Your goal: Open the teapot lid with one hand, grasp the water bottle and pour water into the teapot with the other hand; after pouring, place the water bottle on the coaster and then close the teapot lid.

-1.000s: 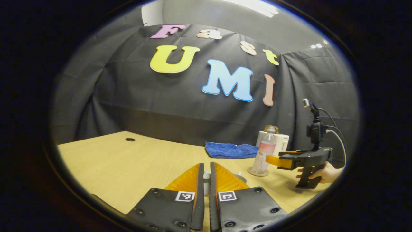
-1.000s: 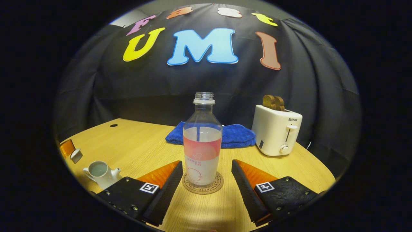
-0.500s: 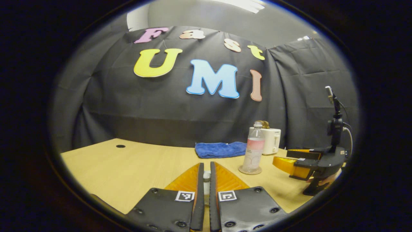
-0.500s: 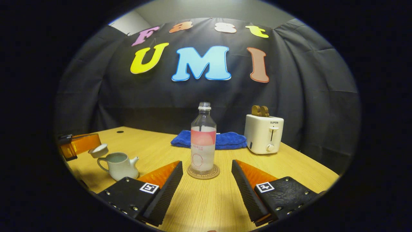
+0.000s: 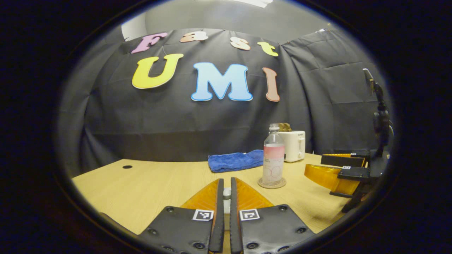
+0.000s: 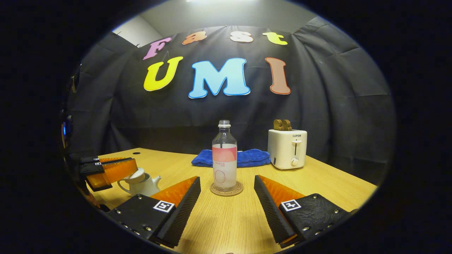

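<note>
Left tongs [image 5: 226, 180] clenched on the small white ceramic lid [image 6: 136, 175], with a pale bit of it just visible between the two fingers in the left gripper view. In the right gripper view, lid tilted at the mouth of the white ceramic teapot [image 6: 143, 186] near the left edge of the light wooden surface [image 6: 317, 183]; touching the rim or just above it, cannot tell which. Clear plastic water bottle with a pink label [image 6: 224, 158] upright on the round cork coaster [image 6: 226, 189], without cap and partly full. Right tongs [image 6: 226, 179] released and spread wide, holding nothing, near the bottle but apart from it. Judging from this: pouring probably finished and the bottle put down, only the closing of the lid left. About the lid: light, stiff, glazed and so probably slippery, and breakable against the teapot rim. Best to keep hold at the knob, bring it level over the mouth, lower slowly and let go only when seated flat. About the teapot: likely heavier now with water inside, but easy to push sideways by a crooked lid. About the bottle, if taken again: thin and soft wall, open neck, so better to grip gently at the label.
</note>
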`<action>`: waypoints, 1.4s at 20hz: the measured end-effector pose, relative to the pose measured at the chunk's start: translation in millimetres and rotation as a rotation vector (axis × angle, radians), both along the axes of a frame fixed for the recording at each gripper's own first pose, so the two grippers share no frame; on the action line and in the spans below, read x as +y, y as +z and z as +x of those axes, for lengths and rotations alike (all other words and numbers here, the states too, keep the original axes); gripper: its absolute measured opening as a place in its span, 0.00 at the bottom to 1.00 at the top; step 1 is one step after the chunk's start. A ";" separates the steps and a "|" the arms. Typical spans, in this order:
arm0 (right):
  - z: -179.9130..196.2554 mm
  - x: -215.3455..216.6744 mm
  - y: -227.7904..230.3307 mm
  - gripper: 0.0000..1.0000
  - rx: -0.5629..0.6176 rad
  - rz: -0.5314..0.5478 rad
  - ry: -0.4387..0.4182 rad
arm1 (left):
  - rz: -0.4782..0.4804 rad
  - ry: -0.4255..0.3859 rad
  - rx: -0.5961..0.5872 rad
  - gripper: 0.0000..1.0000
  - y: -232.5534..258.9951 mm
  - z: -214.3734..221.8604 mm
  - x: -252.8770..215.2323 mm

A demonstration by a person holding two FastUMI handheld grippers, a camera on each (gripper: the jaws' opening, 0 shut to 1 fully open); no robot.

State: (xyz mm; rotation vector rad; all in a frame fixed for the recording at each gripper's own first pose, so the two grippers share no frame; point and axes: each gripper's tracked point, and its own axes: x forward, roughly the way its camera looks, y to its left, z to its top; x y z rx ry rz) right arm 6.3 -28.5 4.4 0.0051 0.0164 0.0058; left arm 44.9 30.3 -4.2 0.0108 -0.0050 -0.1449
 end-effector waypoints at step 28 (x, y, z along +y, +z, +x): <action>4.6 3.6 3.0 0.94 -0.002 0.001 0.006 | 0.013 0.078 0.058 0.14 -9.2 18.6 7.1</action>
